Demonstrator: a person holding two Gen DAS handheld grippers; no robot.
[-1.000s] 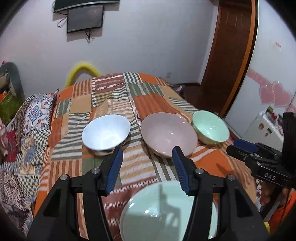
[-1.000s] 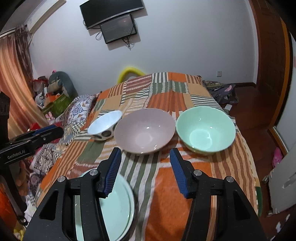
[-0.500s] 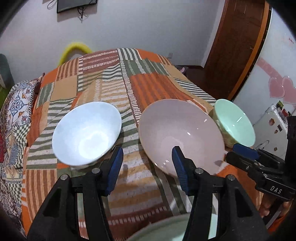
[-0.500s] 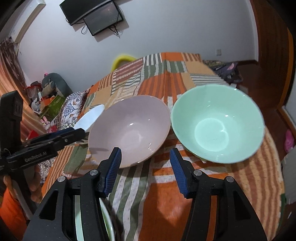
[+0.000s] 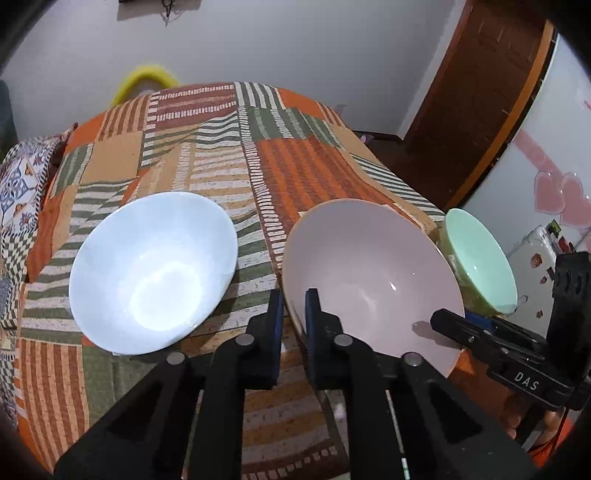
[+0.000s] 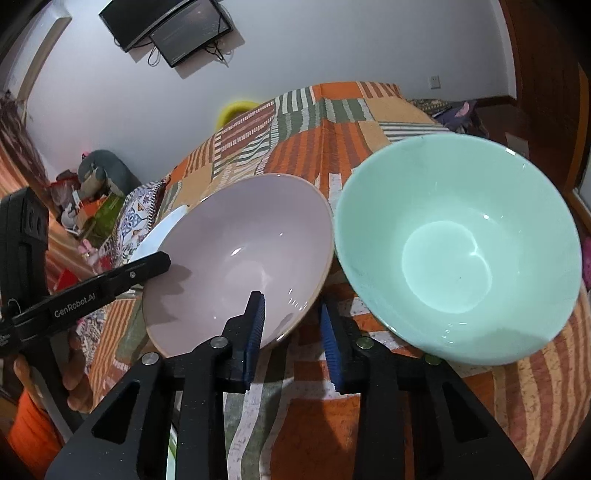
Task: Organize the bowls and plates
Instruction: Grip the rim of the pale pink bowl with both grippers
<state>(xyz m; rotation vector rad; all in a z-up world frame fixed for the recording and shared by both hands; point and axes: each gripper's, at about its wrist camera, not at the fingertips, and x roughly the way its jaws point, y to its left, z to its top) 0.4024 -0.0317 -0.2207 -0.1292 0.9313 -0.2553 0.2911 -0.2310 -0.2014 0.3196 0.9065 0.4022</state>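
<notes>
Bowls sit in a row on the patchwork bedspread (image 5: pixel 303 173): a white bowl (image 5: pixel 153 267) on the left, a pink bowl (image 5: pixel 369 280) in the middle and a green bowl (image 6: pixel 458 247) on the right, the pink and green rims nearly touching in my right wrist view. My left gripper (image 5: pixel 293 314) is clamped on the pink bowl at its near left rim, one finger outside the wall and the other inside, with only the thin wall between the pads. My right gripper (image 6: pixel 291 321) straddles the same bowl's near right rim; its jaws are closing, the left finger (image 6: pixel 255 325) lying over the inside of the bowl and the right one down in the gap beside the green bowl. I see daylight still between the right pad and the pink wall, so that grip is not pressed home. Each gripper shows in the other's camera: the right one reaches in at the pink bowl's far edge in the left view, and the left one, with the hand (image 6: pixel 79 373) gripping its handle, comes in from the left in the right view. White bowl stands apart from the pink one, untouched. Behind the bed are a grey wall, a mounted screen (image 6: pixel 173 26) and a brown door (image 5: pixel 476 107).
</notes>
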